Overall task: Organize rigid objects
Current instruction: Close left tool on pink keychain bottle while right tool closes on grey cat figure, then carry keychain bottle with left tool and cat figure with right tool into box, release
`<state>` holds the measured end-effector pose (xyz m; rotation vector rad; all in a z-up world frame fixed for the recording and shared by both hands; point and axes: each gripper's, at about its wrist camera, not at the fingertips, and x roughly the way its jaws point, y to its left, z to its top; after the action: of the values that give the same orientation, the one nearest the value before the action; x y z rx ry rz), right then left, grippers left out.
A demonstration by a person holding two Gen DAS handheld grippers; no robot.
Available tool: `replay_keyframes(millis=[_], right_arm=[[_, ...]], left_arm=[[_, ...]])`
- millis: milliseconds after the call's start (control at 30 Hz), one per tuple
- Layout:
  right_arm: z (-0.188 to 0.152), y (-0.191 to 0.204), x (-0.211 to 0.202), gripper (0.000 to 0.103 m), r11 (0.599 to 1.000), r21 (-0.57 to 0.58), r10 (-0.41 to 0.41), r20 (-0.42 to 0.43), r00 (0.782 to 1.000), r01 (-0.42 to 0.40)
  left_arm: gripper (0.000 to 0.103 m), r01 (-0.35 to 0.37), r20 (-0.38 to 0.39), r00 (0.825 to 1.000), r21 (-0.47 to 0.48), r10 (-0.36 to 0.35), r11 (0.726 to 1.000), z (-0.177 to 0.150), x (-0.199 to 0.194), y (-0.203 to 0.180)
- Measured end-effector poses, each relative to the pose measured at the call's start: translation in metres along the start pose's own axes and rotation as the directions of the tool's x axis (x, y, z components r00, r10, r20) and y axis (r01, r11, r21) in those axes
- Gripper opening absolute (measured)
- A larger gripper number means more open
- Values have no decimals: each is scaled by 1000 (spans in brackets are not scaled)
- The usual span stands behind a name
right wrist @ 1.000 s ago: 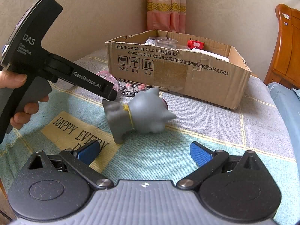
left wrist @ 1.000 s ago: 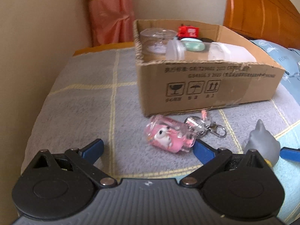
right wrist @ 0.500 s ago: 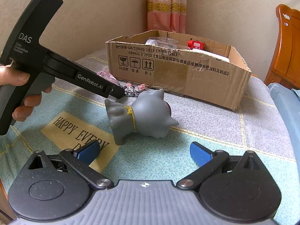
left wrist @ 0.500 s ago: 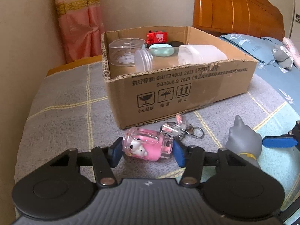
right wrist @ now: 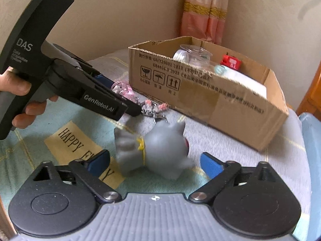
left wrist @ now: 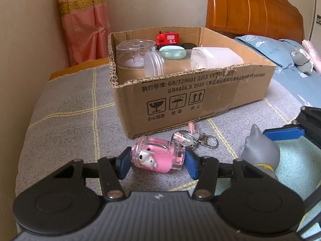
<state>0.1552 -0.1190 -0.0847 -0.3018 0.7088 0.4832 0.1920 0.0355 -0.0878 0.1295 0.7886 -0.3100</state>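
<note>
My left gripper (left wrist: 157, 163) is shut on a pink keychain bottle (left wrist: 157, 156) with a white figure inside; its metal clasp (left wrist: 207, 141) trails on the blanket. The bottle also shows in the right wrist view (right wrist: 122, 89) behind the left gripper's body (right wrist: 96, 100). A grey cat toy (right wrist: 158, 152) lies on its side between the open fingers of my right gripper (right wrist: 155, 161). The toy shows at the right of the left wrist view (left wrist: 258, 150). A cardboard box (left wrist: 200, 98) stands behind.
The box holds clear plastic containers (left wrist: 134, 54), a frosted jar (left wrist: 214, 58), a green lid (left wrist: 173, 53) and a red toy train (left wrist: 168, 38). A wooden headboard (left wrist: 252, 14) and blue bedding (left wrist: 280, 50) lie to the right. A curtain (left wrist: 84, 18) hangs in the corner.
My left gripper closed on the pink bottle and moved closer to the box. My right gripper moved forward so the grey cat toy now lies between its fingers.
</note>
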Motion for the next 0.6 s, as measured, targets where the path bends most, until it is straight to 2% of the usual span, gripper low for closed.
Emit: replay_keyframes(millis=[67,200,300,400,600], right_arm=[[3,-1,2,91,1000,-12,10,-5,1000,-10],[5,1,2,91,998,-59,-8,1,1000,8],[8,-3,5,90,998,-58,14,-6,1000,-14],[10,-4,6,77,998,-56,40,-11,999,-41],[12,-4,1,77,998,-46,29,-22,999,-30]], left_arm=[[54,0,-2,1000,4,0,1000,0,0,0],[54,5,-4,1000,8,-5,1000,0,1,2],[54,6,-7,1000,12,-6,1000,1,0,2],[54,5,-13,1000,13,-5,1000,2,0,3],[54,14,-23,1000,30,-13,999,4,-4,6]])
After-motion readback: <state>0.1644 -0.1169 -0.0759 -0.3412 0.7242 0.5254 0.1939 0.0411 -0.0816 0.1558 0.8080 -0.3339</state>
